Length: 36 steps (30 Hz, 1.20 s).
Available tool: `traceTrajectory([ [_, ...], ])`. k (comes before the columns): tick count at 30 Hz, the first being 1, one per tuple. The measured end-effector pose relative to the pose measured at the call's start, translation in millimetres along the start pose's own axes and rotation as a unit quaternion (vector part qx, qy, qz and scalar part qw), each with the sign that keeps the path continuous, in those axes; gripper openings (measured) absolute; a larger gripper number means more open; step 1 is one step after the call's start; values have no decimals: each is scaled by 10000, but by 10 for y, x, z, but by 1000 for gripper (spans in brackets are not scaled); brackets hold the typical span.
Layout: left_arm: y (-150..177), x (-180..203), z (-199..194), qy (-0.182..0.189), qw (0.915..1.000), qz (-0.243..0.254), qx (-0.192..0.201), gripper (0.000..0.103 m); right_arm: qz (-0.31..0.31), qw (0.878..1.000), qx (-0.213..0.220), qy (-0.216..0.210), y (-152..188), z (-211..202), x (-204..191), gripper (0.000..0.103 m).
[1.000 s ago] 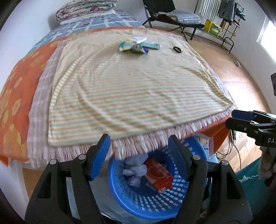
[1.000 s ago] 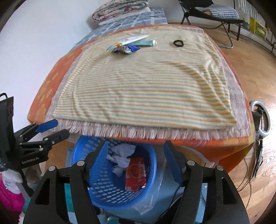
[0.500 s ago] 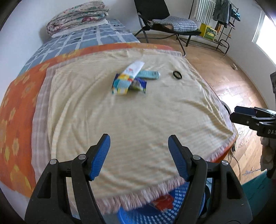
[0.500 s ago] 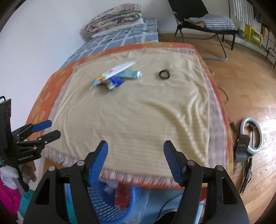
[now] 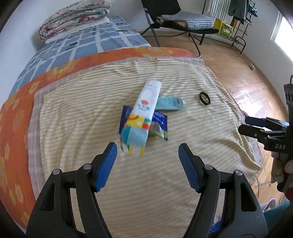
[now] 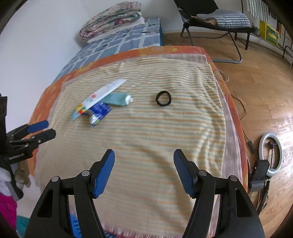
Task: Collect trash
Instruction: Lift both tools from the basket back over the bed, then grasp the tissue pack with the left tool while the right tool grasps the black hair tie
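Observation:
On the striped cloth (image 5: 77, 113) lies a white and colourful carton (image 5: 141, 117) on top of a blue foil wrapper (image 5: 161, 120), with a teal tube (image 5: 169, 103) behind it and a black hair tie (image 5: 204, 98) to the right. My left gripper (image 5: 146, 159) is open and empty, just short of the carton. My right gripper (image 6: 143, 169) is open and empty over the cloth's near part; the carton (image 6: 98, 97), the wrapper (image 6: 99, 112), the tube (image 6: 119, 98) and the hair tie (image 6: 163, 98) lie ahead of it.
The blue basket's rim (image 6: 75, 225) peeks below the bed's front edge. Folded quilts (image 5: 73, 16) lie at the bed's far end. A folding chair (image 5: 183, 20) and a rack stand on the wooden floor. A ring light (image 6: 271, 153) lies on the floor at right.
Both grippers have risen from over the basket and moved forward over the bed towards the trash. The basket has dropped almost out of view.

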State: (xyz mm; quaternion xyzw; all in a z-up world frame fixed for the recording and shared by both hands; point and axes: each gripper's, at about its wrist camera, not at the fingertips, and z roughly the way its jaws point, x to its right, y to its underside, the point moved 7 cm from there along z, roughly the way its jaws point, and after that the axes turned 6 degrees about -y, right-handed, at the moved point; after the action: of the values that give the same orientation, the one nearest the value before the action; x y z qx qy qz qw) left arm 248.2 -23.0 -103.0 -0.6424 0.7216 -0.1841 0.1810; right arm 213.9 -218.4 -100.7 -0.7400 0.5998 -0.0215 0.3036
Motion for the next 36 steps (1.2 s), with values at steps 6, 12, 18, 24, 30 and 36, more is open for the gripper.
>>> traceTrajectory([
  [6, -305, 48, 355, -79, 9993, 302, -203, 72, -13, 9999, 18, 99, -325, 325, 153, 66],
  [12, -504, 74, 661, -303, 9970, 591, -397, 72, -68, 9996, -16, 282, -524, 582, 268, 66],
  [18, -542, 113, 852, -511, 9941, 816, -490, 72, -9, 9993, -41, 372, -608, 766, 377, 66],
  [24, -548, 57, 947, -671, 9934, 763, -537, 72, 31, 9990, -76, 439, -631, 888, 427, 66],
  [30, -552, 24, 1010, -681, 9931, 720, -625, 72, -7, 9987, -97, 496, -637, 968, 405, 66],
  [36, -579, -16, 995, -618, 9953, 589, -448, 67, -34, 9986, -115, 520, -649, 1021, 412, 66],
])
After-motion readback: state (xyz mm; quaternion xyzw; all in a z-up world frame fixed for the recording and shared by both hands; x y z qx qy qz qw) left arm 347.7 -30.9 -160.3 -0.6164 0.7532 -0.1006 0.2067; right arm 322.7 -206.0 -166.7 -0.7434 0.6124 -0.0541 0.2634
